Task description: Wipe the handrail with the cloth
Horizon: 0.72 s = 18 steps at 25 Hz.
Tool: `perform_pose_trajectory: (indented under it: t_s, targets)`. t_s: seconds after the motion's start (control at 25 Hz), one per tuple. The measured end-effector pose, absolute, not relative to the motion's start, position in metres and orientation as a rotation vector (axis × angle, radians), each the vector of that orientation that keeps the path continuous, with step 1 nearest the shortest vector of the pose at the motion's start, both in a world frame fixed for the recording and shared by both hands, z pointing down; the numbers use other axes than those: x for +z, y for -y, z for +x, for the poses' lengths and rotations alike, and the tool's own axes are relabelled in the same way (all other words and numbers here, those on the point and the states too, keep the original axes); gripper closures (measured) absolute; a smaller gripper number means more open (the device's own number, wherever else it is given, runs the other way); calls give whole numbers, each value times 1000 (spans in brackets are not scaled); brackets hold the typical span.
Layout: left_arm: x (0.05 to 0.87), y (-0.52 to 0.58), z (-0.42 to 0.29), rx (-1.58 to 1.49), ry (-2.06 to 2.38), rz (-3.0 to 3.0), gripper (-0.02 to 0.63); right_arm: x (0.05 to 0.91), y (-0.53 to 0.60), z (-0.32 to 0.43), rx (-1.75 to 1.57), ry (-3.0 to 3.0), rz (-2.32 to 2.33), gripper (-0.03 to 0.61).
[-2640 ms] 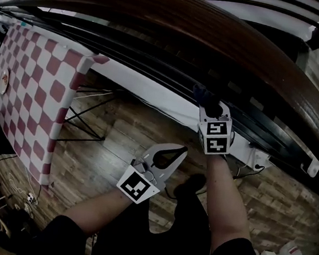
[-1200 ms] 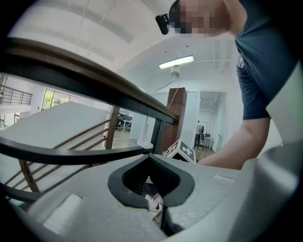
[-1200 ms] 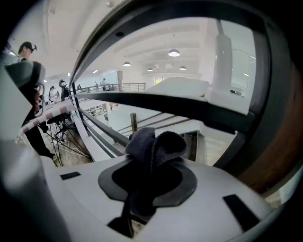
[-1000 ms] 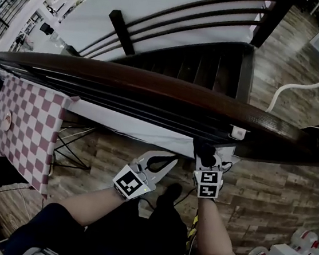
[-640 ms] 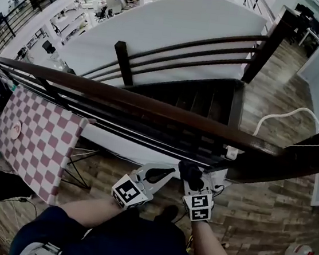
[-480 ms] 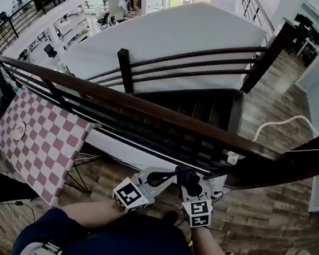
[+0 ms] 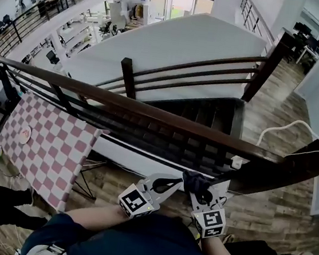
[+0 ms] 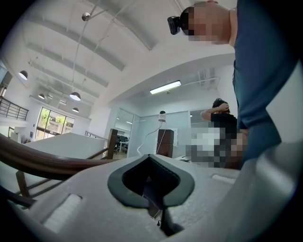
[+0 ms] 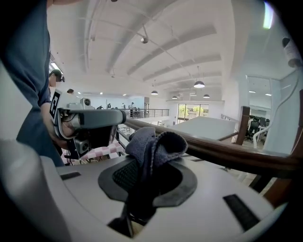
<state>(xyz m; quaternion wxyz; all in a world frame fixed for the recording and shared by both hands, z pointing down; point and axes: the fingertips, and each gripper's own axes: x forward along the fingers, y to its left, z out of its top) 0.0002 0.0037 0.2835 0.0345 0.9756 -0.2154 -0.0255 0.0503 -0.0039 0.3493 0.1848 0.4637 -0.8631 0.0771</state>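
Note:
The dark brown wooden handrail (image 7: 166, 118) runs across the head view from upper left to right, and it crosses behind the jaws in both gripper views (image 8: 47, 163) (image 9: 227, 153). A bunched dark blue-grey cloth (image 7: 195, 181) (image 9: 154, 142) sticks out of my right gripper (image 7: 196, 187), which is shut on it on the near side of the rail, apart from it. Close to its left is my left gripper (image 7: 176, 182), its tips together with nothing between them. It also shows in the right gripper view (image 9: 90, 120).
A red-and-white checkered table (image 7: 47, 145) stands at the left below the rail. Beyond the rail a dark staircase (image 7: 199, 113) drops away, with a second railing (image 7: 201, 71) behind it. A white cable (image 7: 280, 130) hangs at the right. A person (image 8: 222, 125) stands behind.
The handrail, earlier large and close at the top, now lies further off and lower in view. Both grippers have drawn back toward my body, and the cloth stays in the right one.

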Motion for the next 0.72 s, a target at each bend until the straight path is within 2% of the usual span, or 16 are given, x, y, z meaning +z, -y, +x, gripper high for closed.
perform_pose_trajectory:
  t_s: [0.72]
  targets:
    - [282, -35, -1, -17, 604, 3037, 618, 329, -19, 38, 215, 2528, 1305, 488]
